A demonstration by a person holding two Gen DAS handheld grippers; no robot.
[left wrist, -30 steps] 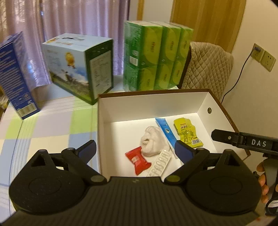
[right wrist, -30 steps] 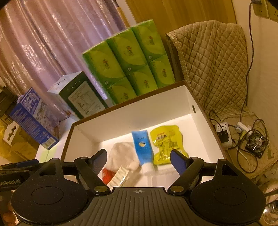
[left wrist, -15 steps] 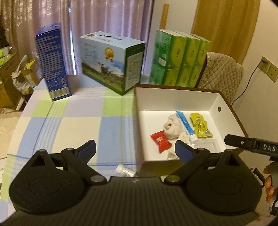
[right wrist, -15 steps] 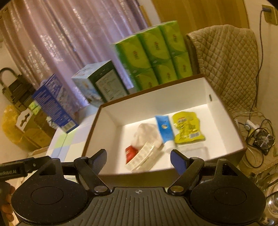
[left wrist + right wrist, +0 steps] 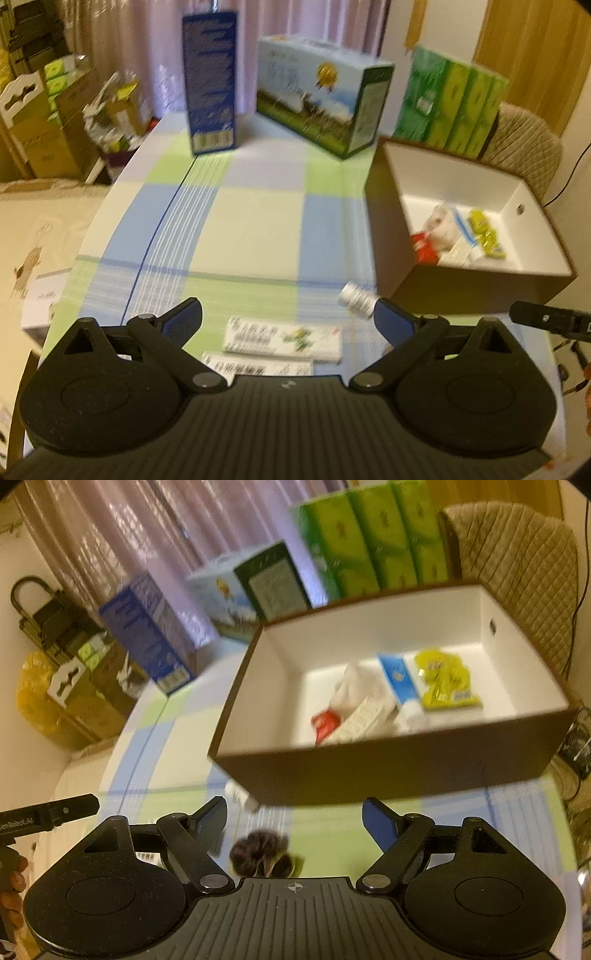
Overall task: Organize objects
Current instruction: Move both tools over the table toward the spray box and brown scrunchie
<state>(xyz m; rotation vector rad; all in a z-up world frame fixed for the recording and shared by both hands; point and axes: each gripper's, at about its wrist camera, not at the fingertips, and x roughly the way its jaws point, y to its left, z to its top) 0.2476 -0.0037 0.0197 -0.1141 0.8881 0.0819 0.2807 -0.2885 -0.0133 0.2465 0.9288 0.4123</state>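
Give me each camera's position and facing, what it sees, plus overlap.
Left wrist: on the left gripper, above the table's near edge, facing medicine cartons; right gripper at right edge.
Right wrist: on the right gripper, facing the brown box; a hand at left.
Shared: box, small bottle, back cartons.

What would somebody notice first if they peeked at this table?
Probably the big brown box with its white inside, holding a yellow packet, a blue tube and a red wrapper. Behind it stands a bright green stack of tissue packs.
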